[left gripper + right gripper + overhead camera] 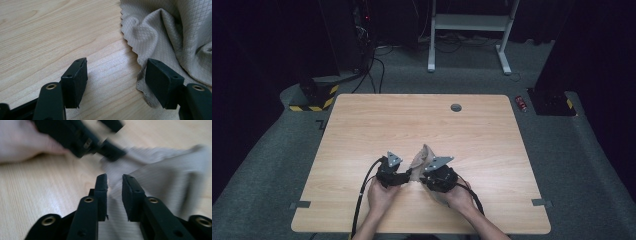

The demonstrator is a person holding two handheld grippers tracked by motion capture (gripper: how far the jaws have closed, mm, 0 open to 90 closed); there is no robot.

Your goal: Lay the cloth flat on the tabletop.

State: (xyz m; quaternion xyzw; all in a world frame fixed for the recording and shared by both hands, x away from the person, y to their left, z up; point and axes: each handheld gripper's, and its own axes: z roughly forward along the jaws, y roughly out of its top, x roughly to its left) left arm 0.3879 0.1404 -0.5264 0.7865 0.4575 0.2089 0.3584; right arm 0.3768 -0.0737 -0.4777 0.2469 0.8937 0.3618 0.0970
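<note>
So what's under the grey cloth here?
The cloth lies rumpled on the wooden table, and bare wood shows along its scalloped edge. Its raised folds cover what is beneath them, so anything under there cannot be seen.

No text, label, brand or number can be read on anything here.

Tabletop (362, 125) bare across upper half and both sides of frame. Crumpled cloth (422, 159) lower centre, wedged between left gripper (408, 176) and right gripper (422, 179).
</note>
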